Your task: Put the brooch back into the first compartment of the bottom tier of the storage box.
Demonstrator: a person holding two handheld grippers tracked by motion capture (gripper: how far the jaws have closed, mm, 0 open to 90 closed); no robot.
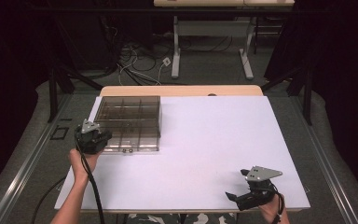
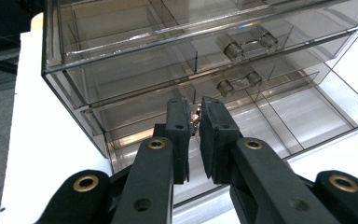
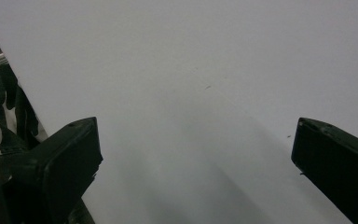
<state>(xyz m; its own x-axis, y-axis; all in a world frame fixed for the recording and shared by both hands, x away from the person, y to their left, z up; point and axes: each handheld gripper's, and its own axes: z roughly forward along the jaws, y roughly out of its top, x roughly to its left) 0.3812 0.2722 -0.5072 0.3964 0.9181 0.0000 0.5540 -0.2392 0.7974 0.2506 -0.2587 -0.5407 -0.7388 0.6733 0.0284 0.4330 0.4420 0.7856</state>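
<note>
At table's left, your left gripper (image 2: 195, 122) is clamped on something small and shiny by the smoky clear-plastic drawer box (image 1: 129, 122).
Box is rigid, light, slick, brittle; pull by knobs (image 2: 235, 82). Right gripper (image 3: 196, 158) gapes wide, idle.

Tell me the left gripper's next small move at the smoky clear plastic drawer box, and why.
Probably a gentle pull straight back. The left gripper has its jaws nearly shut on a small shiny handle at the front of the lowest drawer of the smoky clear plastic drawer box, and that drawer looks barely drawn out.

Smoky drawer box (image 1: 129, 122) on white table (image 1: 205, 140)
</note>
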